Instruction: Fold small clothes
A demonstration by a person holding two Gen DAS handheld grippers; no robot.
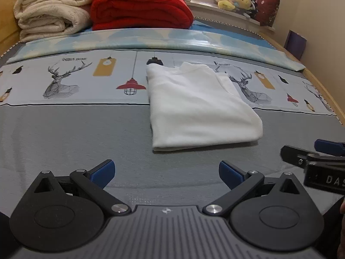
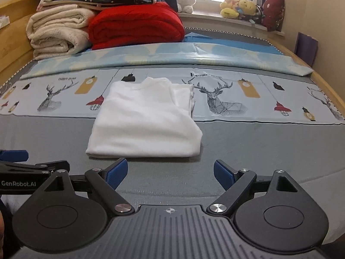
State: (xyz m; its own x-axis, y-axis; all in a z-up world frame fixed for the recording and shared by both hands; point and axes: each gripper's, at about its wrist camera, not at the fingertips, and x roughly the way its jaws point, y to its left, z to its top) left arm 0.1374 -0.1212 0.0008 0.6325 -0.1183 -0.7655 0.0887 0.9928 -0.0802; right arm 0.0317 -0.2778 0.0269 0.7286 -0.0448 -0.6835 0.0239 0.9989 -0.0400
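Note:
A small white garment (image 1: 198,108) lies folded into a neat rectangle on the grey bedspread (image 1: 75,138), its far end over the deer-print band. In the right wrist view the same white garment (image 2: 146,120) sits just beyond the fingers. My left gripper (image 1: 166,173) hovers open over bare grey cloth, short of the garment's near edge, nothing between its blue pads. My right gripper (image 2: 170,174) is also open and empty, close to the garment's near hem. Each gripper shows at the other view's side: the right gripper (image 1: 319,161), the left gripper (image 2: 23,164).
At the head of the bed lie a folded red blanket (image 1: 140,8) and cream blankets (image 1: 51,10), with more folded clothes on top. Plush toys (image 1: 235,0) line the windowsill. A wooden bed frame (image 1: 323,90) runs along the right, by the wall.

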